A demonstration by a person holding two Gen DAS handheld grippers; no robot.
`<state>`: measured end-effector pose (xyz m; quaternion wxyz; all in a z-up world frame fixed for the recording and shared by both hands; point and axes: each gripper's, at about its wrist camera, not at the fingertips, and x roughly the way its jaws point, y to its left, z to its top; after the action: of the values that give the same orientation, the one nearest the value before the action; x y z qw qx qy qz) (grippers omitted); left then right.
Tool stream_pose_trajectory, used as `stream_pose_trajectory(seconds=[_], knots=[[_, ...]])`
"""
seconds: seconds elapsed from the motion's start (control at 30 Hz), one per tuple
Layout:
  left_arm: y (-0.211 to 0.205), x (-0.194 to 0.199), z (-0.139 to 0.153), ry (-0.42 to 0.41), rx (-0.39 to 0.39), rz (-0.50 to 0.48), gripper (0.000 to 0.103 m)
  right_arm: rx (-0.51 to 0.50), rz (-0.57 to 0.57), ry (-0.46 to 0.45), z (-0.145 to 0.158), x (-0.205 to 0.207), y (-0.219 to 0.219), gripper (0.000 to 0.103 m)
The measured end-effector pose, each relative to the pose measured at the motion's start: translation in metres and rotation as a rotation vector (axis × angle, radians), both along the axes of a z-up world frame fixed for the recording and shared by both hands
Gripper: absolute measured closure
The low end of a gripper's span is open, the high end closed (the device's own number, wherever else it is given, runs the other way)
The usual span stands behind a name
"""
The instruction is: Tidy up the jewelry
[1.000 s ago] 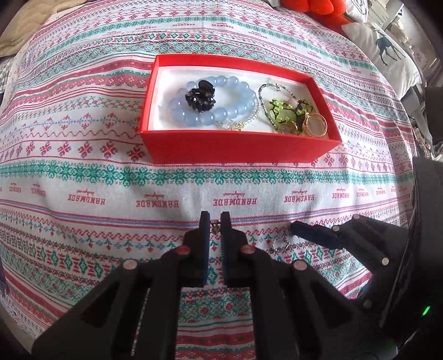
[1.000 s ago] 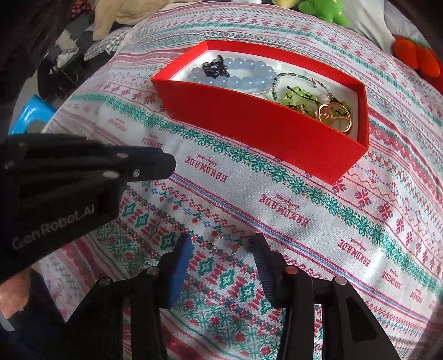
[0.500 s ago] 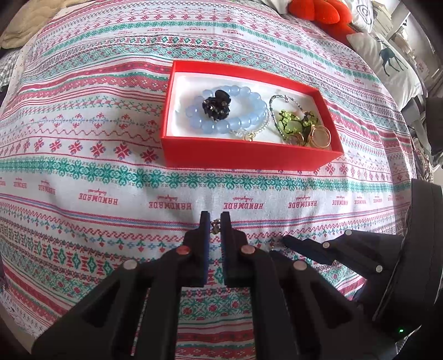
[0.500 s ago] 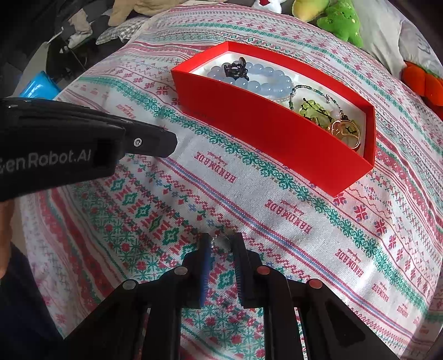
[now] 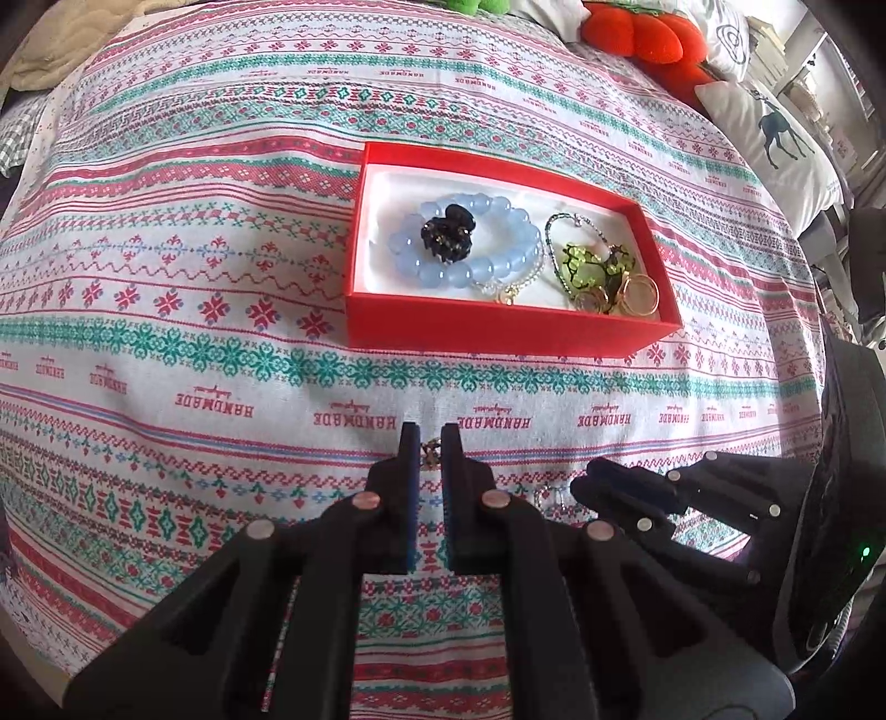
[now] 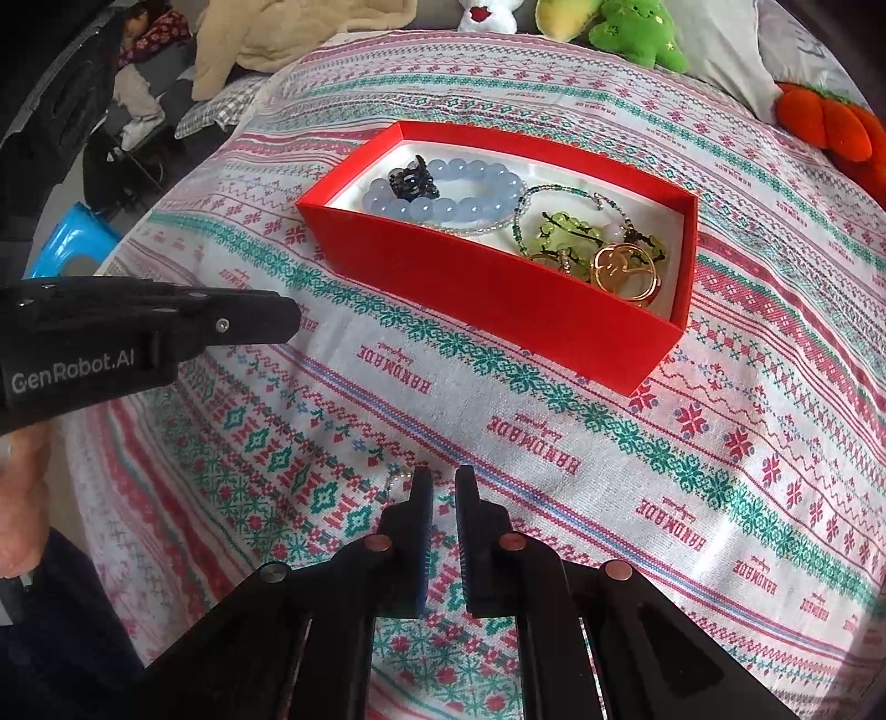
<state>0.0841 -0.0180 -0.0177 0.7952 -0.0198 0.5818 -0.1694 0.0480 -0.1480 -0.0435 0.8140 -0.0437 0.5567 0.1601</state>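
A red box (image 5: 498, 329) (image 6: 487, 288) on the patterned cloth holds a blue bead bracelet (image 5: 498, 260) (image 6: 437, 207), a black hair clip (image 5: 447, 232), a green bead necklace (image 5: 587, 266) and gold rings (image 5: 639, 293) (image 6: 623, 271). My left gripper (image 5: 427, 443) is shut on a small gold earring (image 5: 431, 447), above the cloth. My right gripper (image 6: 443, 482) is shut; a small silver pearl earring (image 6: 394, 483) hangs at its left fingertip. In the left wrist view the right gripper (image 5: 587, 482) is at the right, with that earring (image 5: 548, 495) beside it.
Plush toys (image 6: 637, 30) and an orange cushion (image 5: 648, 36) lie at the far edge of the bed. A white deer pillow (image 5: 775, 133) is at the right. The left gripper body (image 6: 138, 332) crosses the left of the right wrist view.
My right gripper has closed from wide open on the silver earring. Both grippers have risen from the cloth, and the box now looks further below.
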Motion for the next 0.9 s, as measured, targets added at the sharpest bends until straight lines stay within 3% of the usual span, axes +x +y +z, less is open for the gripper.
stream_pose_trajectory(seconds=[0.07,0.13,0.2,0.33,0.43,0.7,0.9], knots=[[0.001,0.001,0.0,0.002,-0.003,0.002,0.095,-0.003,0.023,-0.009,0.0,0.0,0.006,0.092],[-0.002,0.002,0.0,0.0,0.0,0.002,0.095,-0.01,0.06,0.001,-0.003,-0.003,0.012,0.075],[-0.001,0.002,-0.001,0.002,0.002,0.004,0.095,-0.039,0.098,0.003,-0.008,-0.006,0.019,0.067],[0.002,0.004,-0.002,0.007,0.0,0.016,0.095,-0.077,0.123,-0.003,-0.016,-0.006,0.027,0.07],[0.004,0.004,-0.001,0.006,-0.002,0.018,0.095,-0.073,0.13,0.0,-0.017,-0.005,0.029,0.088],[0.007,0.004,0.004,0.002,-0.012,0.016,0.095,-0.071,0.118,-0.015,-0.011,-0.014,0.027,0.089],[0.016,0.006,0.013,-0.011,-0.045,0.029,0.095,0.026,0.072,-0.047,0.013,-0.012,0.003,0.089]])
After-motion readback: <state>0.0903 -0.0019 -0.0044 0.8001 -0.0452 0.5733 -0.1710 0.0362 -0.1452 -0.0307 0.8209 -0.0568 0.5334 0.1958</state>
